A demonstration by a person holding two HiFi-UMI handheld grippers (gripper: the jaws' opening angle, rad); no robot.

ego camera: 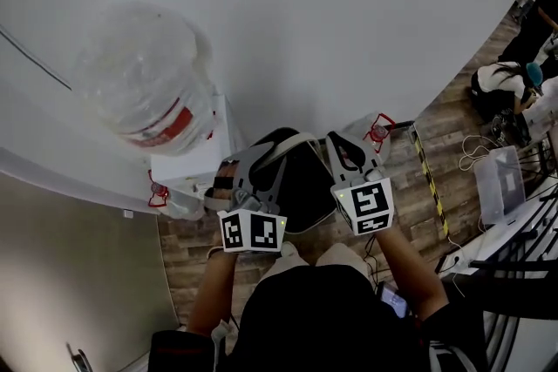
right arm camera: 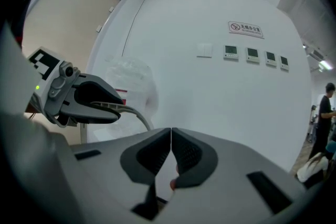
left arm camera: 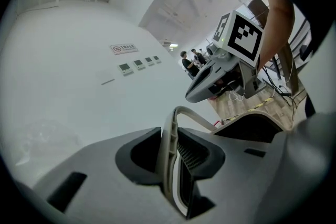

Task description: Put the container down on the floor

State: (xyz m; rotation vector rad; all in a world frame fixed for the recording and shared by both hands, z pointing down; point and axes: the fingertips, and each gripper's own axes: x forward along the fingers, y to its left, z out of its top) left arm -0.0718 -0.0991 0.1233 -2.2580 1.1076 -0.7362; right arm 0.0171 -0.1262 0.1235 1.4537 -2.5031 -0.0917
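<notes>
My left tongs (left arm camera: 173,140), jaws a little apart, clamp the pale rim (left arm camera: 169,165) of the dark container (ego camera: 305,187) over plank floor (ego camera: 187,244). My right tongs (right arm camera: 171,136), jaws together, show nothing between them. Left-front: water cooler (ego camera: 187,165). Ahead: wall (ego camera: 349,30). Right: open floor.

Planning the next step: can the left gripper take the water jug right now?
Probably not: the left gripper is clamped on the container's rim, and the water jug stands apart, off to its left.

Grey left tool (ego camera: 251,159), grey right tool (ego camera: 338,144), black-white marker cubes (ego camera: 251,233), black top (ego camera: 323,318).
</notes>
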